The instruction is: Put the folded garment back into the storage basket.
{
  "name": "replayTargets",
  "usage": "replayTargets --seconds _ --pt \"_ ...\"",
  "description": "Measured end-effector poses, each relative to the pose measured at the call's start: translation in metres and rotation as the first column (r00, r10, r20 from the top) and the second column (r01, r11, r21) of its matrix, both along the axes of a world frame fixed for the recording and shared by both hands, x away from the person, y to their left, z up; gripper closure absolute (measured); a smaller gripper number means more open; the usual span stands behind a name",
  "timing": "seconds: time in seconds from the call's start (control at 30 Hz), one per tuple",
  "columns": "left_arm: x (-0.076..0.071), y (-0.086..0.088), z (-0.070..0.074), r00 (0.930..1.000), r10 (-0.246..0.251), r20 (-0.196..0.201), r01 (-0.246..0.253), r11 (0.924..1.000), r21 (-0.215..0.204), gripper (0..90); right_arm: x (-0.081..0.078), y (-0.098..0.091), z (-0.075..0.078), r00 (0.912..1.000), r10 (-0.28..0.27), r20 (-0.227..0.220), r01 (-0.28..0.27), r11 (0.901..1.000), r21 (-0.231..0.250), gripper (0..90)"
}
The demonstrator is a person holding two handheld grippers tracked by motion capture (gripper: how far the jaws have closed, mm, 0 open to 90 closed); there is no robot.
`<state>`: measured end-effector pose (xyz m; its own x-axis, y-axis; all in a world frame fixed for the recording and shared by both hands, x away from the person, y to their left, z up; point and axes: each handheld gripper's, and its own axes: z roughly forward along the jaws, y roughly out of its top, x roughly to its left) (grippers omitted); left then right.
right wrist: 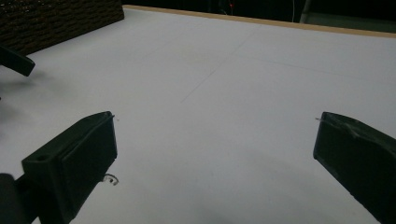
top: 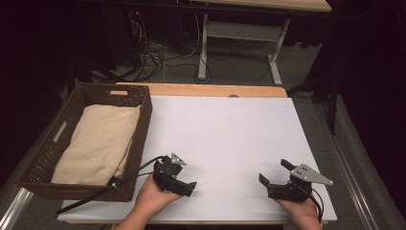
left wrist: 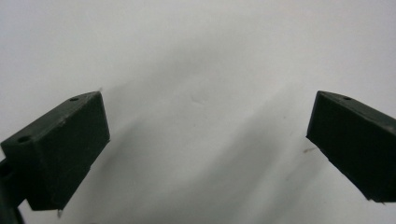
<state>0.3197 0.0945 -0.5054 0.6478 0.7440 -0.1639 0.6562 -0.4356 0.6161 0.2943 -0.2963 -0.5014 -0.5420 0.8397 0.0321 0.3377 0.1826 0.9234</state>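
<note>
At the left edge of the counter (top: 225, 129), a white-surfaced board with a pale wooden strip along its far side, stood a dark brown woven wicker basket (top: 140, 139) with slot handles. Inside it lay a folded cream-coloured knitted cloth (top: 98, 143), filling most of the interior and resting against the basket's right wall. The basket's near corner sat close to the front edge of the counter.

Just right of the basket, the left gripper (top: 184, 184), a black hand-held unit with a small grey plate on top, rested low over the white surface in the person's left hand (top: 153, 196). Its jaws stood wide apart with nothing between them; in the left gripper view they framed bare white board. Its black cable (top: 107, 184) ran back across the basket's near corner.

Well apart to the right, the right gripper (top: 274, 173), black with a larger grey three-cornered plate, was held in the right hand (top: 301, 211). Its jaws were likewise spread wide and held nothing.

Risks noted: the cable lay against the basket wall, so a reach towards the cloth could, in my judgement, drag the basket and push it nearer the counter's edge. The cloth was soft and folded in layers; a shallow pinch by one gripper would likely lift only the top layer and let the fold fall open. Jaws driven too deep might catch the wicker weave.
</note>
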Motion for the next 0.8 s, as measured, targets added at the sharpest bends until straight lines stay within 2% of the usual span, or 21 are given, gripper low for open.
replayTargets --seconds 0.07,0.17,0.23,0.3,0.33,0.4,0.47,0.53,0.57,0.6,0.63,0.67,0.73,0.8 --pt "-0.005 0.005 -0.001 0.9987 0.017 0.049 -0.015 0.9989 -0.044 0.0 -0.002 0.001 -0.001 1.0 -0.001 0.005 0.001 1.0 0.004 0.0" --pt "-0.011 0.013 -0.003 0.9923 0.041 0.117 -0.028 0.9933 -0.112 0.0 -0.005 0.001 -0.001 0.9999 0.003 0.016 -0.003 1.0 0.003 0.0" --pt "-0.015 0.017 -0.005 0.9864 0.053 0.155 -0.03 0.989 -0.145 0.0 -0.007 0.001 -0.001 0.9997 0.005 0.023 -0.005 1.0 0.007 0.0" --pt "-0.02 0.02 -0.008 0.9766 0.063 0.206 -0.032 0.988 -0.151 0.0 -0.008 0.001 0.0 0.9994 0.005 0.035 -0.006 0.9998 0.017 0.0" --pt "-0.021 0.022 -0.009 0.9731 0.073 0.218 -0.037 0.986 -0.162 0.0 -0.009 0.001 0.0 0.9992 0.004 0.04 -0.005 0.9998 0.021 0.0" --pt "-0.025 0.027 -0.012 0.9643 0.11 0.241 -0.058 0.9753 -0.213 0.0 -0.009 0.001 0.0 0.999 0.005 0.045 -0.006 0.9995 0.031 0.0" --pt "-0.028 0.032 -0.012 0.9506 0.149 0.272 -0.07 0.958 -0.278 0.0 -0.01 0.001 0.0 0.9987 0.004 0.052 -0.005 0.9994 0.034 0.0" --pt "-0.032 0.036 -0.013 0.9333 0.182 0.31 -0.075 0.942 -0.327 0.0 -0.009 0.0 -0.001 0.9986 0.004 0.053 -0.006 0.9993 0.038 0.0" --pt "-0.034 0.038 -0.013 0.9266 0.188 0.326 -0.07 0.9371 -0.342 0.0 -0.009 0.0 -0.002 0.9985 0.004 0.055 -0.006 0.9992 0.041 0.0" --pt "-0.035 0.039 -0.013 0.922 0.189 0.338 -0.062 0.9333 -0.354 0.0 -0.008 0.0 -0.003 0.9985 0.004 0.055 -0.006 0.9991 0.042 0.0" --pt "-0.035 0.04 -0.013 0.9222 0.186 0.339 -0.055 0.9309 -0.361 0.0 -0.007 0.0 -0.003 0.9986 0.003 0.053 -0.005 0.999 0.045 0.0" --pt "-0.036 0.039 -0.013 0.9206 0.178 0.347 -0.044 0.9316 -0.361 0.0 -0.007 0.0 -0.004 0.9986 0.0 0.053 -0.002 0.9987 0.051 0.0" --pt "-0.038 0.038 -0.014 0.9113 0.17 0.375 -0.02 0.9275 -0.373 0.0 -0.005 -0.002 -0.005 0.9985 0.001 0.055 -0.004 0.9982 0.06 0.0" --pt "-0.038 0.038 -0.014 0.9091 0.163 0.384 -0.011 0.9293 -0.369 0.0 -0.004 -0.002 -0.005 0.998 -0.004 0.064 0.0 0.9985 0.055 0.0"
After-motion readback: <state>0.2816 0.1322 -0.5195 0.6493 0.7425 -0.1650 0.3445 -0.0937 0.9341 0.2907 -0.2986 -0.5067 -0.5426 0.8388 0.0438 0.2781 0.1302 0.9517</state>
